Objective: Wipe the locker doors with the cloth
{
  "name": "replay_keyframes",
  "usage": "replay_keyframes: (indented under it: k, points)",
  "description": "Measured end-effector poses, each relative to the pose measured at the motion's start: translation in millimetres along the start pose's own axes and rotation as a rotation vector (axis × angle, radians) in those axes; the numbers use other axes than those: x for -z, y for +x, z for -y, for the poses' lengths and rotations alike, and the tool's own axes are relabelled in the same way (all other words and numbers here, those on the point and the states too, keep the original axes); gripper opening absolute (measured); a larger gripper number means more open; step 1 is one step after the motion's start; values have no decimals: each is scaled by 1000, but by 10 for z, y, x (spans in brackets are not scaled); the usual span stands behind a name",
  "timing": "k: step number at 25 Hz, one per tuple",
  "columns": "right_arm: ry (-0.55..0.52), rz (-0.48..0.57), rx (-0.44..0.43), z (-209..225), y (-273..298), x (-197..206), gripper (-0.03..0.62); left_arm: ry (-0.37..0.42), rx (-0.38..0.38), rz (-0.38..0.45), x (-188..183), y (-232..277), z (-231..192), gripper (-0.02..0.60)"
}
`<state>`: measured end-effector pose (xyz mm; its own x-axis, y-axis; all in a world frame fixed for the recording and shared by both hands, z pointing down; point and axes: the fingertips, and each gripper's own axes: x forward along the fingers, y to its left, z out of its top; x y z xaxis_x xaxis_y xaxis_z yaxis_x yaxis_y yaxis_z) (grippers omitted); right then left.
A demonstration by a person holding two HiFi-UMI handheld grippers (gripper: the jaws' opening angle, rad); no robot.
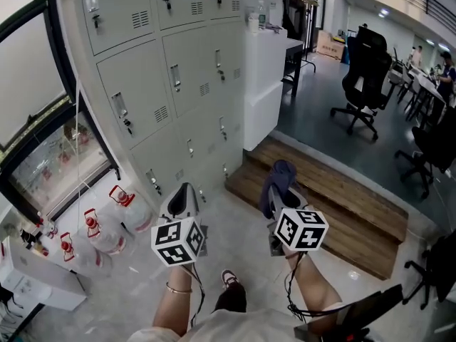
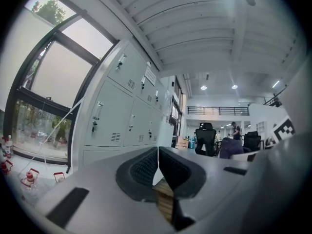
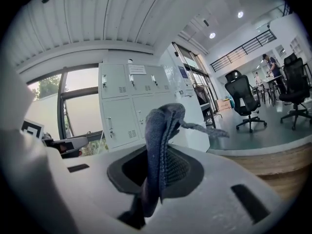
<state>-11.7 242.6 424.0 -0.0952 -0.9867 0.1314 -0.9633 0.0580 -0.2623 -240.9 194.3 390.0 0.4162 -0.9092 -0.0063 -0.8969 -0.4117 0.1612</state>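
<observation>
**A:** How is the right gripper set?

**B:** Its jaws are clamped on a blue-grey cloth. A fold is pinched between the pads, the rest is bunched above them, and one corner is trailed out to the side.

**A:** And the left gripper?

**B:** It is closed, and nothing is held in it.

**A:** How is the cloth expected to handle?

**B:** It is judged light, soft and limp, so little force is needed. The pinched fold is probably a sound hold. The loose part would have to be pressed flat on a door, and it could be snagged on keys or latches.

**A:** What room is left for moving?

**B:** The grey locker doors are set well apart from both grippers, ahead and to the left, with open floor between. Water bottles are stood at the window end of the lockers. A white cabinet is butted against the other end, and a wooden step is laid below the right gripper.
</observation>
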Motion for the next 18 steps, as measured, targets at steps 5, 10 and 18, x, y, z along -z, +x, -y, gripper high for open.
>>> replay_keyframes:
  k: [5, 10, 18]
  points:
    - [-9, 11, -5, 159, 641, -204, 44, -9, 10, 1, -18, 697, -88, 9]
    - [-16, 2, -22, 290, 1355, -387, 44, -6, 5, 11, -141, 1410, -218, 9]
    - [-28, 12, -76, 307, 2423, -685, 44, -6, -46, 40, -349, 2328, -647, 9]
